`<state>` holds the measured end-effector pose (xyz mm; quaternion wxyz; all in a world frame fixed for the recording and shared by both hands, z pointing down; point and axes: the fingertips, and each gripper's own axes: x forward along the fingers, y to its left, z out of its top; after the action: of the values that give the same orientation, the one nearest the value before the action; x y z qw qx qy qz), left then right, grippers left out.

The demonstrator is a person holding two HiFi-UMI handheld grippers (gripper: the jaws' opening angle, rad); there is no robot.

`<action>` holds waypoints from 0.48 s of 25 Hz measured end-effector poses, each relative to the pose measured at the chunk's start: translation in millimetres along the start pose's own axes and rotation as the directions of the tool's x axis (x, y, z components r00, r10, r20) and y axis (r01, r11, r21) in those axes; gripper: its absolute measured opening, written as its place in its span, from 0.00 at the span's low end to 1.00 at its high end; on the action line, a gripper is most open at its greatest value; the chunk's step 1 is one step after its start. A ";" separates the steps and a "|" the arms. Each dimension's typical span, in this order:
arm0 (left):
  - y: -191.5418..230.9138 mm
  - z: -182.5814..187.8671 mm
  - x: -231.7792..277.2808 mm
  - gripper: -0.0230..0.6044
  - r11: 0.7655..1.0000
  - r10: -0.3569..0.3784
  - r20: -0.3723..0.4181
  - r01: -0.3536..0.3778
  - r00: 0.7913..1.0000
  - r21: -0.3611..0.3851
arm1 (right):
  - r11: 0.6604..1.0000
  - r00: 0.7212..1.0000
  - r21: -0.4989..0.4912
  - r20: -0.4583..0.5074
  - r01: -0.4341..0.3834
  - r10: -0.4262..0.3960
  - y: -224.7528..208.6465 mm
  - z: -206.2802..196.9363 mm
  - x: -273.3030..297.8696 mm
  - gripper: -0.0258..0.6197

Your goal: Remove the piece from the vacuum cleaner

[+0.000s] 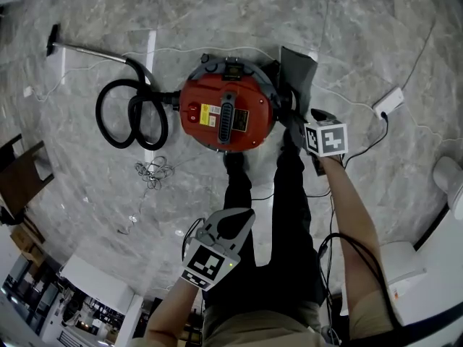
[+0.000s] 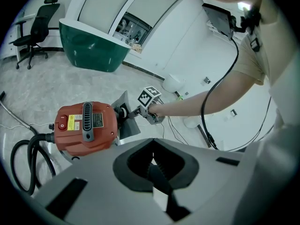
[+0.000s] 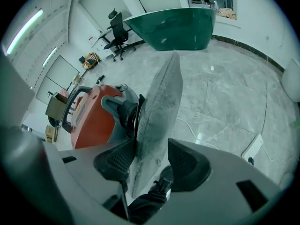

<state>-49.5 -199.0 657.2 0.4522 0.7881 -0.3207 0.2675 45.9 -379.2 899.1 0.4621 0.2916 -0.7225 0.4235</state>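
1. Spreading over the whole head view, the grey marble floor (image 1: 347, 56) carried everything else.
2. The person's legs in dark trousers (image 1: 289, 215) stood just behind the machine, with one shoe close to its body.
3. The vacuum cleaner (image 1: 226, 113), a round red drum with a dark handle on top, stood upright on the floor in front of the person.
4. Its black hose (image 1: 130, 114) left the drum on the person's left side, made a loop on the floor and continued as a metal tube to a dark nozzle (image 1: 53, 39) well away.
5. The grey piece (image 1: 298, 71), a flat dusty panel, stood on edge at the drum's right side and was joined to a dark socket on the drum.
6. The right gripper (image 3: 154, 161) had its jaws closed in on the lower edge of the grey piece, one ribbed pad against each face, so the panel rose up between them.
7. The left gripper (image 2: 153, 165) was held back near the person's body, well apart from the machine; its jaws were together and held nothing.
8. A white power strip (image 1: 388, 101) lay on the floor to the right, with a thin cable running from it.
9. A small tangle of cord (image 1: 152, 170) lay near the hose loop.
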 end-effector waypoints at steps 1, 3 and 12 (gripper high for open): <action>-0.4 0.4 0.8 0.04 1.000 0.000 -0.001 0.000 1.000 0.002 | 1.000 1.000 -0.019 0.000 0.009 -0.009 -1.4 0.0 -0.2 0.38; -0.2 1.0 2.0 0.04 1.000 0.001 -0.005 -0.001 1.000 0.008 | 0.997 1.000 -0.066 0.001 0.029 -0.029 -3.2 0.4 -0.9 0.38; 13.7 15.7 8.3 0.04 0.999 0.041 0.013 -0.041 0.999 0.018 | 0.986 0.996 -0.141 0.042 0.088 -0.083 -8.0 -1.2 -2.9 0.38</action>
<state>-52.2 -220.4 663.5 0.4372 0.7872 -0.3372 0.2746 54.2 -381.8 899.4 0.4867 0.2961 -0.7458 0.3453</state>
